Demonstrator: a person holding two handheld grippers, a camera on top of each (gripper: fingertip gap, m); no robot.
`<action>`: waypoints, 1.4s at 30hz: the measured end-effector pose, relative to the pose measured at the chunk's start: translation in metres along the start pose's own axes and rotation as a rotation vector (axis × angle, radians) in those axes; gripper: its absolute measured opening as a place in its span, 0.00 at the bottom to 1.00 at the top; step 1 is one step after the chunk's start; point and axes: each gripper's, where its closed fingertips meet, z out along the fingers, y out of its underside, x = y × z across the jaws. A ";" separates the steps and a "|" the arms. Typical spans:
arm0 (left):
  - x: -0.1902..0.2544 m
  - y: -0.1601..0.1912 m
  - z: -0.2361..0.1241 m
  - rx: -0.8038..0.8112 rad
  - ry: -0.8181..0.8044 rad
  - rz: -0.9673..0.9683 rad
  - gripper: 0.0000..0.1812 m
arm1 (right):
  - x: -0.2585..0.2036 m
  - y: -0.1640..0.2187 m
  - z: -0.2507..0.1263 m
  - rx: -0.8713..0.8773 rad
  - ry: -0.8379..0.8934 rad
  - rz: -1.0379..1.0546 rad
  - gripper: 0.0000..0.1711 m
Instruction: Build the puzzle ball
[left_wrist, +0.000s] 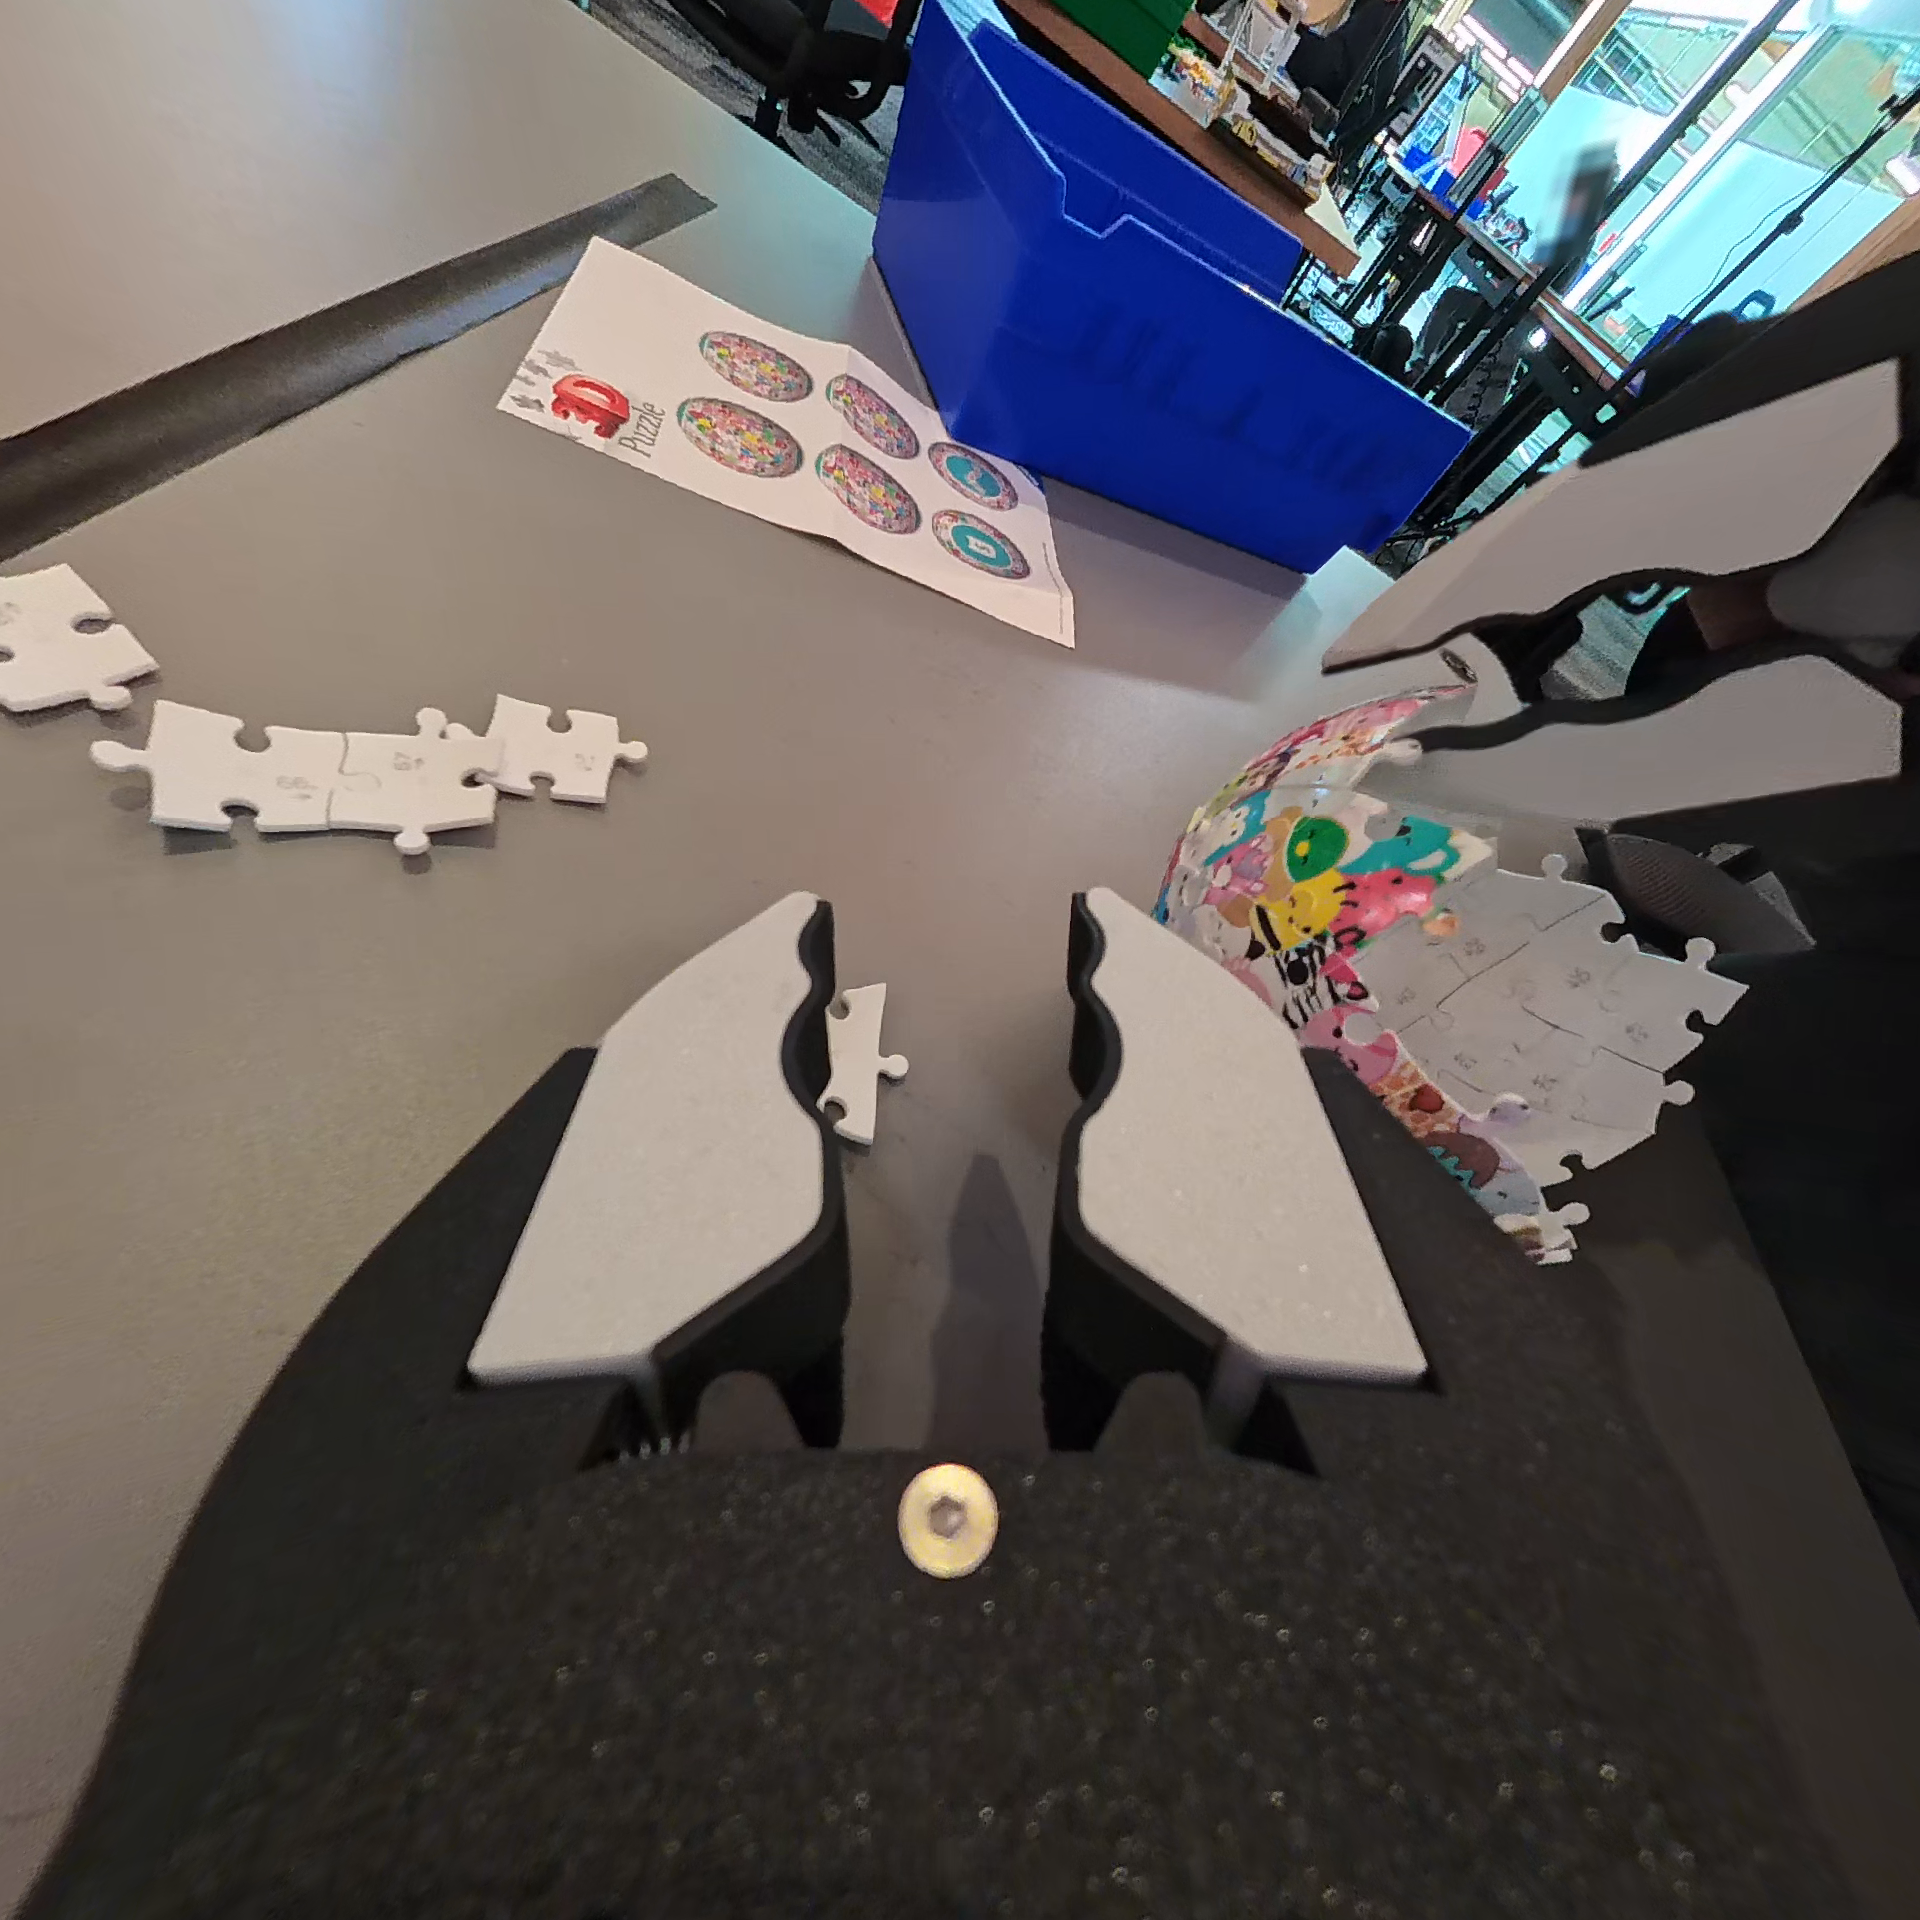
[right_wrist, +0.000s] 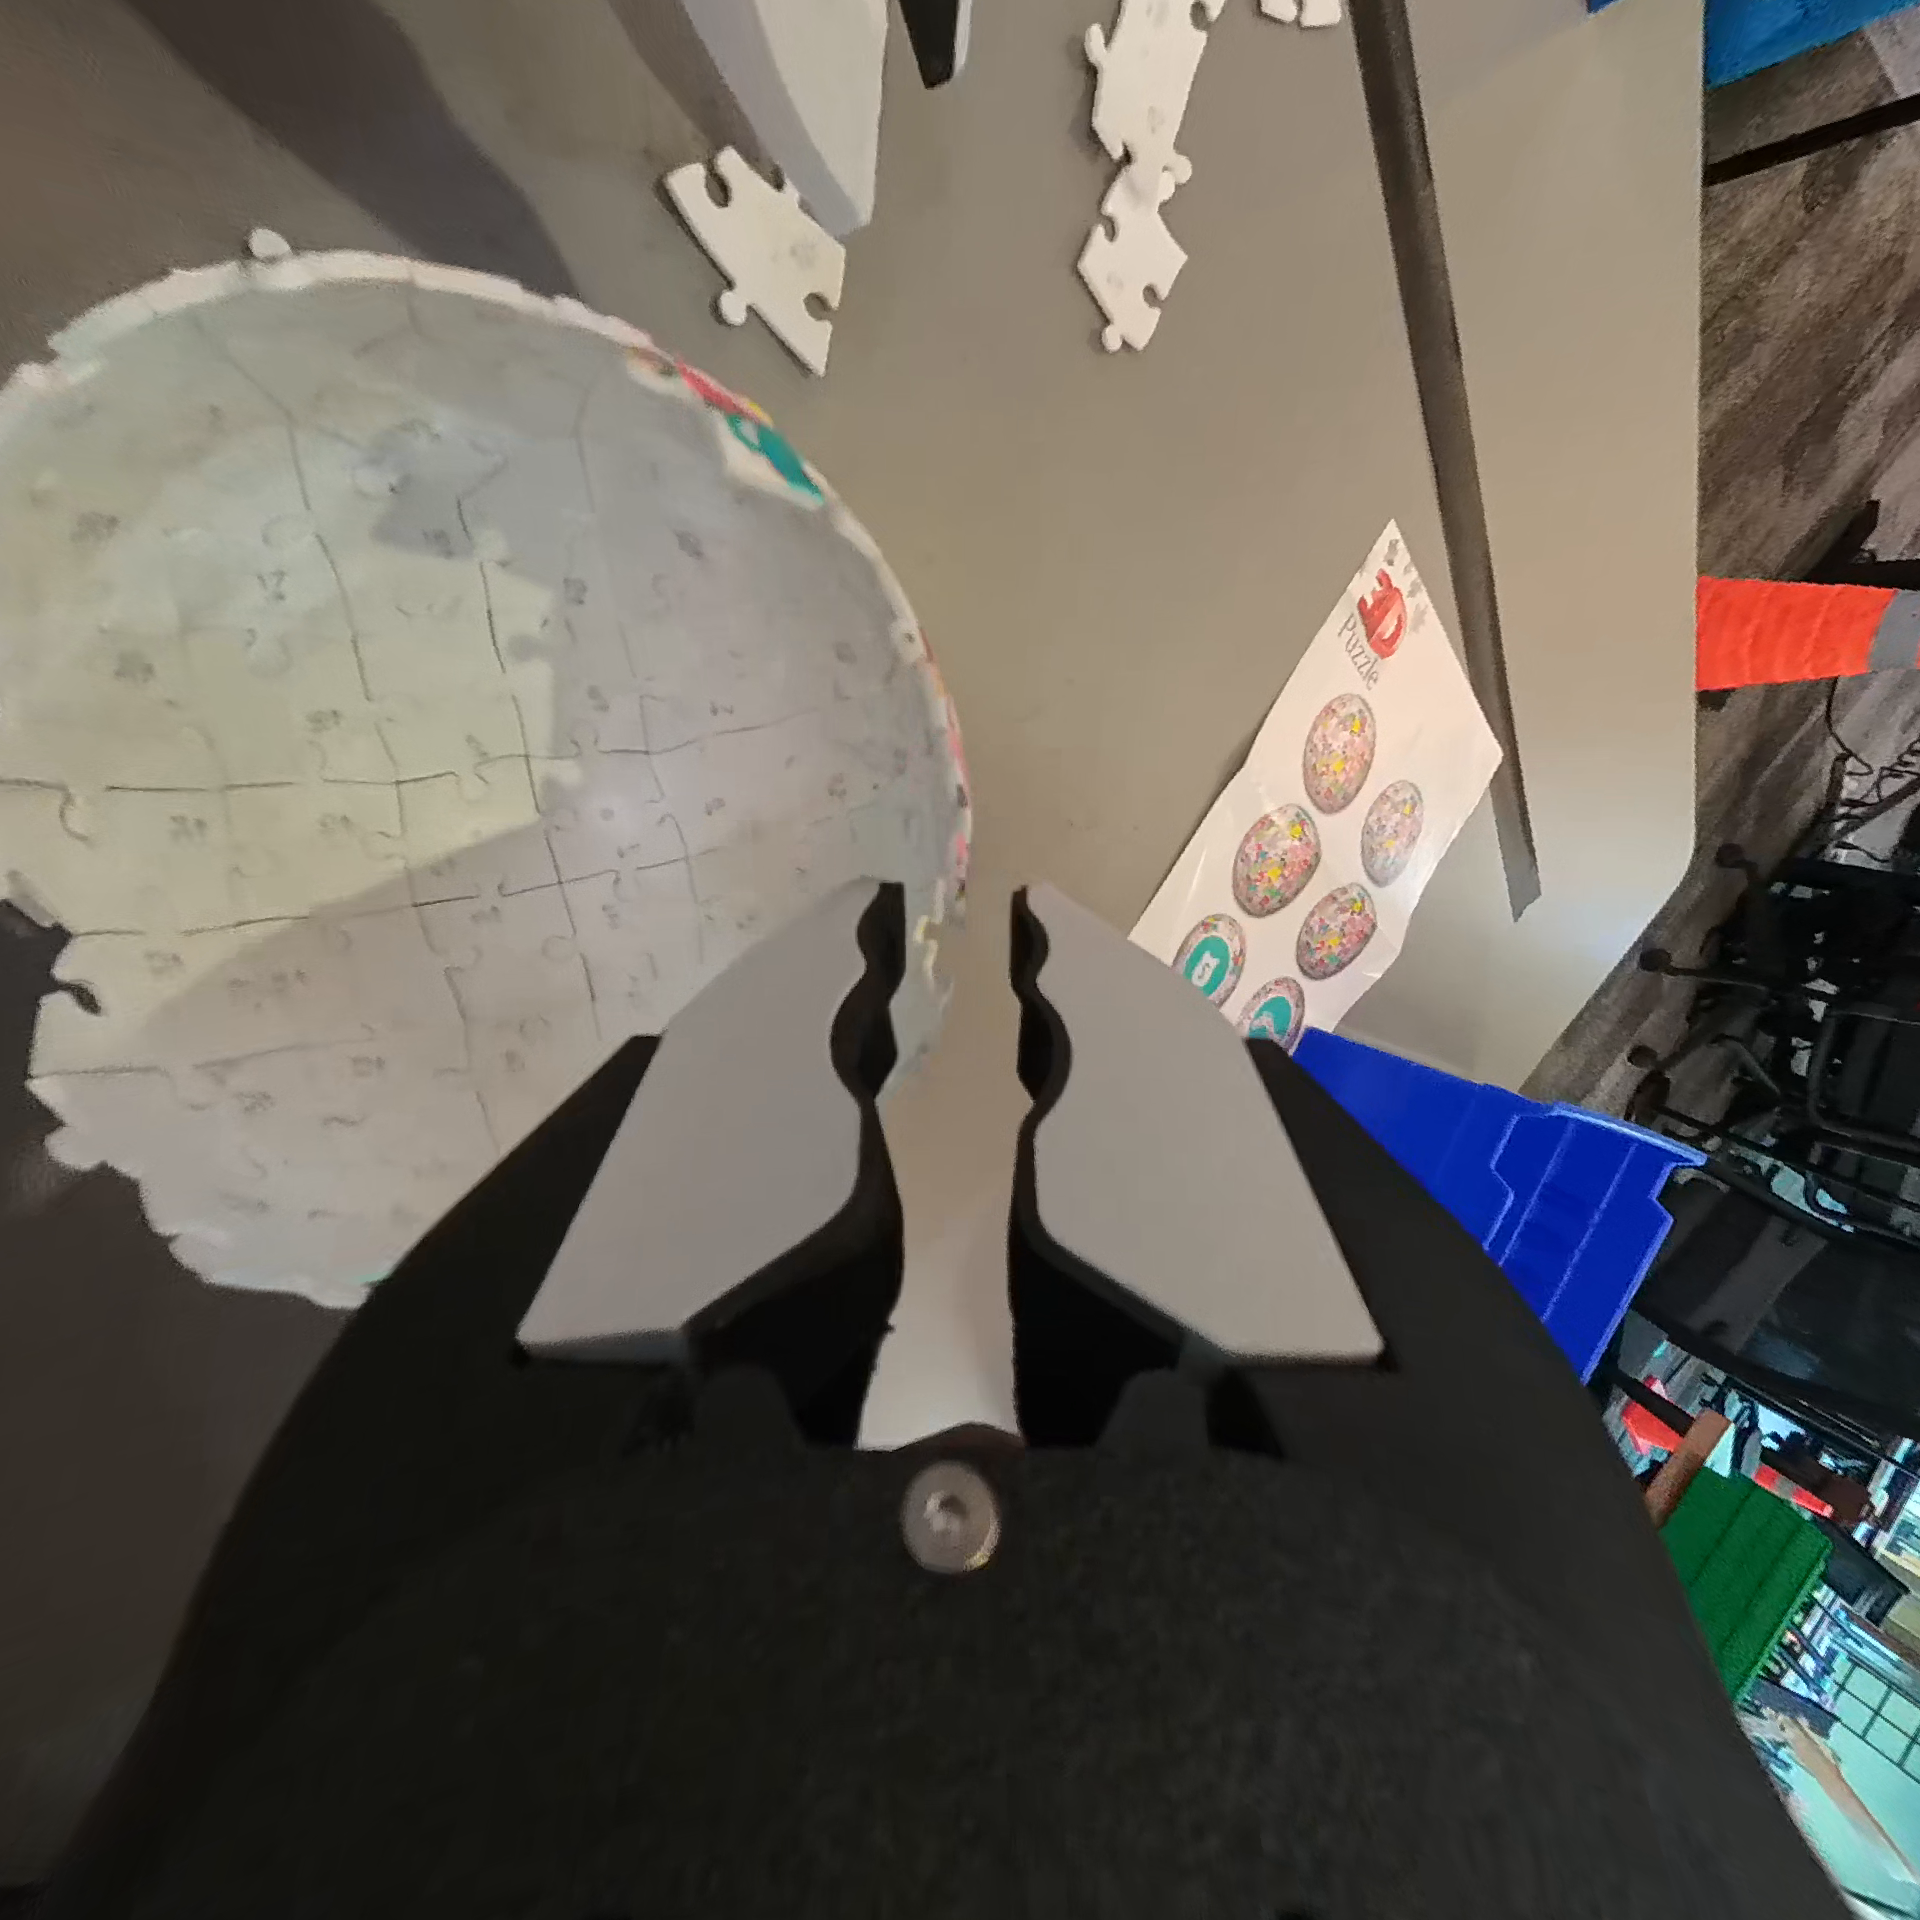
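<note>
Left claw (left_wrist: 951, 935) hovers low over grey desk (left_wrist: 727, 810), jaws apart, empty; loose white piece (left_wrist: 860, 1060) lies between its tips. Right claw (right_wrist: 954, 914) nearly closed on rim of half-built puzzle ball (right_wrist: 416, 727), apparently pinching it; contact blurred. Ball sits at desk edge.

Right gripper (right_wrist: 954, 925) pinching the rim of the half-built puzzle ball (right_wrist: 416, 748)

The ball's white, numbered inside is facing us; loose white puzzle pieces (right_wrist: 764, 265) are lying on the grey tabletop (right_wrist: 1091, 582) beyond, with the instruction sheet (right_wrist: 1340, 790) and a blue bin (right_wrist: 1507, 1174) sitting off to the right.
</note>
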 end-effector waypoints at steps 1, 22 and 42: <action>0.000 0.000 0.000 -0.001 0.000 0.001 0.24 | 0.000 0.000 0.000 0.002 0.001 0.003 0.10; -0.001 -0.001 0.000 0.006 -0.002 -0.002 0.23 | 0.010 -0.005 -0.014 0.061 -0.103 0.015 0.14; 0.074 -0.006 0.003 -0.577 -0.005 0.462 0.11 | -0.014 0.029 -0.030 0.451 -0.127 0.447 0.10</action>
